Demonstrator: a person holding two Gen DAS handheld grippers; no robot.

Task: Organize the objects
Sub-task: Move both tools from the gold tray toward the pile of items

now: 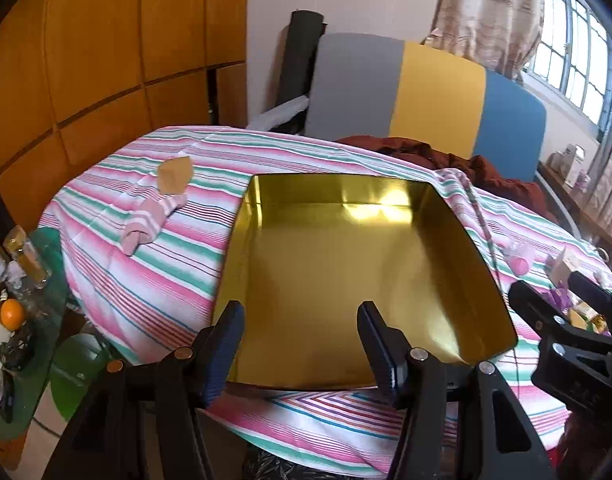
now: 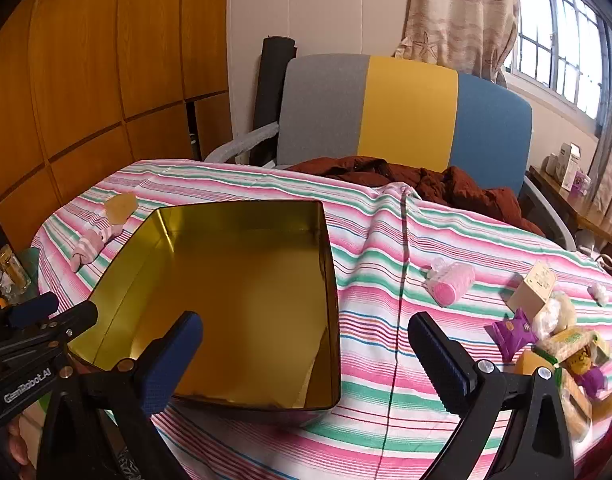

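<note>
Empty gold tin (image 2: 242, 304) sits mid-surface (image 2: 385, 412) as drop target, snack pile (image 2: 557, 344) at its 3 o'clock; left hand-held gripper (image 1: 302, 340) part-open, right hand-held gripper (image 2: 306, 360) wide, both empty.

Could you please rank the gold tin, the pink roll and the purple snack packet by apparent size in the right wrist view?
1. gold tin, by far.
2. pink roll and purple snack packet: these look alike, so I leave them unranked.

A chair back (image 2: 405, 120) in grey, yellow and blue bands stands behind the table with its striped cloth (image 2: 385, 240). Left of the chair run orange wooden cabinet panels (image 2: 106, 60); right of it a patterned curtain (image 2: 461, 12) hangs beside a bright barred window (image 2: 565, 40).
</note>
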